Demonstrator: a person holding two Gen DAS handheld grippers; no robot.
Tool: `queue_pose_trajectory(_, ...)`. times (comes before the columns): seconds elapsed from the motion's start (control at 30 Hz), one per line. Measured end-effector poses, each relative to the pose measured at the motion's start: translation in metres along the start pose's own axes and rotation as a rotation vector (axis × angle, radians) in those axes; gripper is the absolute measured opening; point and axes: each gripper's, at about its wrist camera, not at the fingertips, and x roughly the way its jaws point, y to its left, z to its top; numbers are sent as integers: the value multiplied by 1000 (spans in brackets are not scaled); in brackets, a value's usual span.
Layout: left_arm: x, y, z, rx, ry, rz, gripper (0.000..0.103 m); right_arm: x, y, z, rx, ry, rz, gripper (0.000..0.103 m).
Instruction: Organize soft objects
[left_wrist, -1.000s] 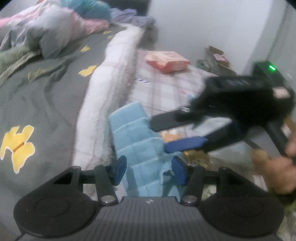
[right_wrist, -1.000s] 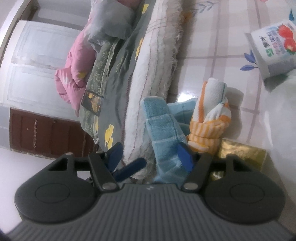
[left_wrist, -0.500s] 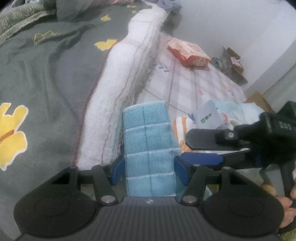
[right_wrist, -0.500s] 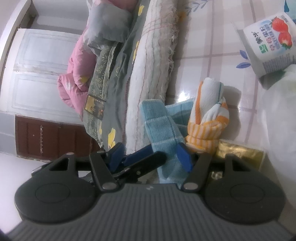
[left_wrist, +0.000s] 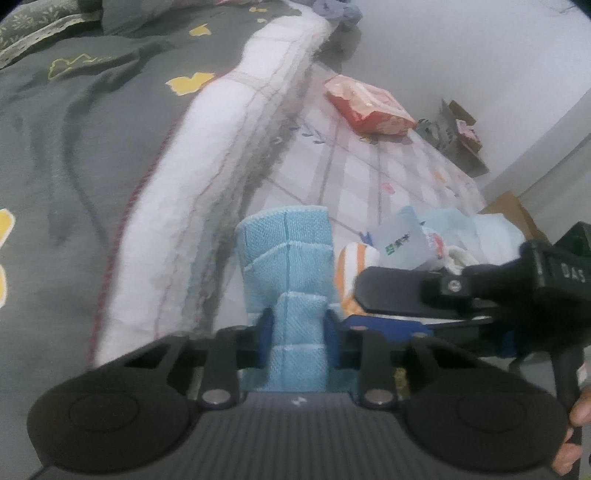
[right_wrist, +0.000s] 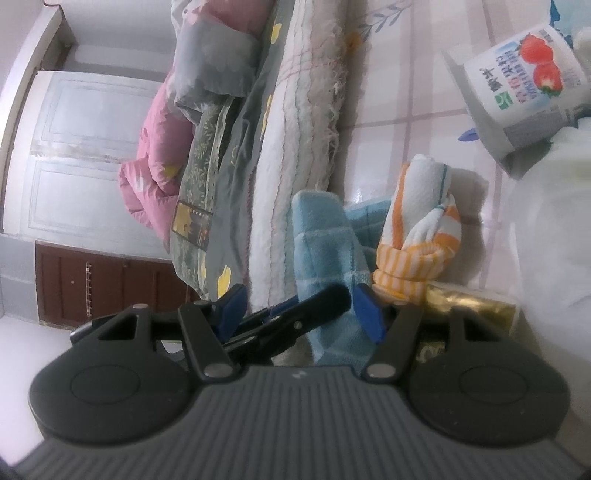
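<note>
Left gripper (left_wrist: 297, 328): lower centre of its own view, angled downward, jaws closing, pads pinching folded fabric between them. Right gripper (right_wrist: 301, 310): lower centre of its view, jaws spread apart, pads pressing nothing; its fingers (left_wrist: 399, 284) enter the left view from the right. Hand (left_wrist: 576, 432): lower right edge, gripping the handle.

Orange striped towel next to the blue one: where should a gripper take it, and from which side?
Best guess: the tight gathered band at the near end of the orange striped towel, the narrowest and firmest part. Come from above, jaws straddling the band. The blue towel, on which the left gripper is closing, crowds one side, and a gold packet sits at that near end. The right gripper is open.
</note>
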Motion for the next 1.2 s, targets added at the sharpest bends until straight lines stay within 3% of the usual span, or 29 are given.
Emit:
queue_pose_trajectory(0.07,-3,-5,-1,16,-15,2,14,0,1,-1,-1,-6,-3,64)
queue_pose_trajectory(0.2,-18,-14,-4,48,-62,16,12,-3,4,-4,-6,-18,-8,64)
queue_pose_trajectory(0.37,-65,-29,-6,112,-194,22,12,-12,14,-3,-30,-40,-16,67)
queue_pose_trajectory(0.5,-103,-37,2,129,-289,-10,12,-26,15,0,5,-87,53,75)
queue_pose_trajectory(0.67,-143,-50,6,142,-382,-118,12,-40,12,3,78,-130,195,82)
queue_pose_trajectory(0.8,-162,-54,7,112,-428,-286,12,-45,5,4,157,-144,342,85)
queue_pose_trajectory(0.9,-165,-55,8,87,-431,-390,12,-47,2,3,218,-152,468,89)
queue_pose_trajectory(1.03,-158,-62,8,58,-418,-503,12,-57,6,-2,239,-171,564,92)
queue_pose_trajectory(1.1,-155,-67,7,64,-419,-530,12,-63,6,-5,245,-174,610,92)
queue_pose_trajectory(1.2,-151,-83,4,108,-428,-495,12,-81,8,-10,229,-201,648,93)
